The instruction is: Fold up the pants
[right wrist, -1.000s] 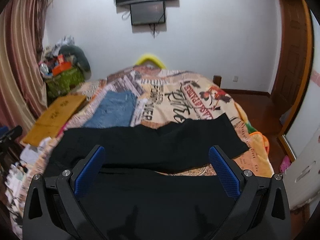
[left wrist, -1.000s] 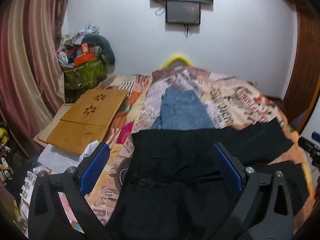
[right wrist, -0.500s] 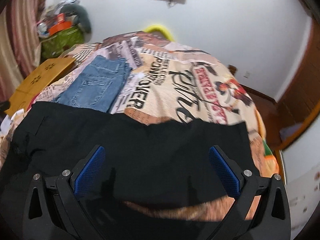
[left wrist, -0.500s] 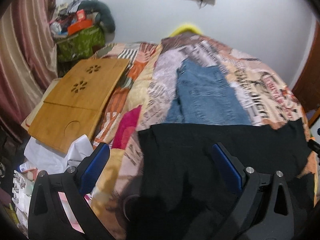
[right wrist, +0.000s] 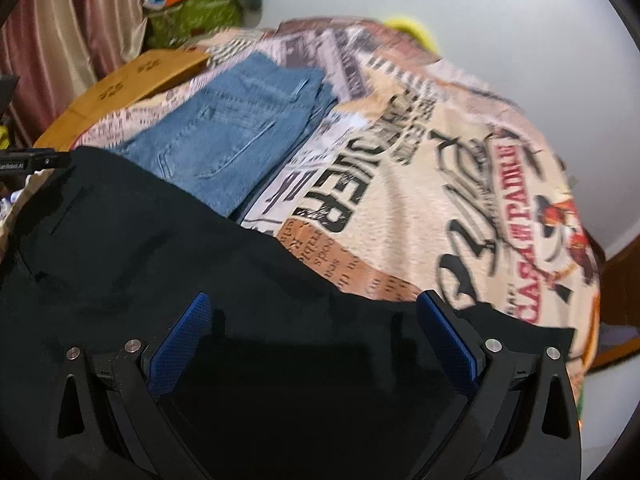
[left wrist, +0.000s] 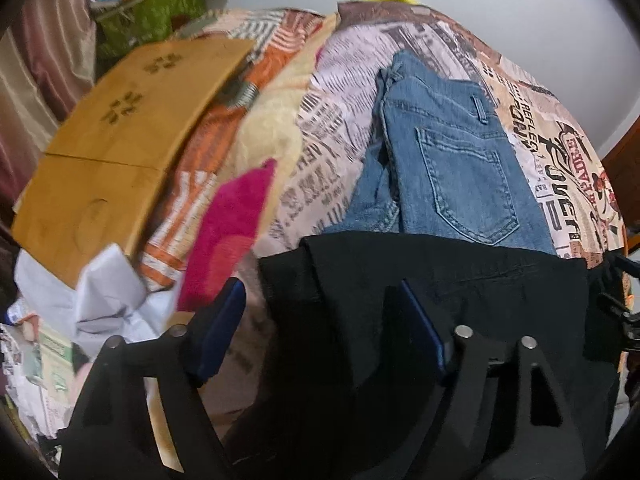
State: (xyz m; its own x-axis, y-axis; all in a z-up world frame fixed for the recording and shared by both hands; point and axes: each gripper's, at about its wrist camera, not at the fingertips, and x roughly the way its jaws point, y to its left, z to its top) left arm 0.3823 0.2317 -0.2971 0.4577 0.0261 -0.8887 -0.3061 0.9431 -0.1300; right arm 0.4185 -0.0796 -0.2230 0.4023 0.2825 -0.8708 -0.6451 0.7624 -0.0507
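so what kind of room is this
Most likely a bedroom: a bed under a printed blanket, folded blue jeans and black pants on it, and a pink curtain alongside.

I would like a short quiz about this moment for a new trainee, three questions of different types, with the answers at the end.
1. True or false: the left gripper and the right gripper both have their jaws apart above the black pants.
2. Multiple choice: what lies on the bedspread just beyond the black pants? A) a white towel B) folded blue jeans C) a red pillow
3. Short answer: what flat object lies at the left edge of the bed in the left wrist view?

Key
1. True; neither gripper pinches any cloth.
2. B
3. A wooden lap desk.
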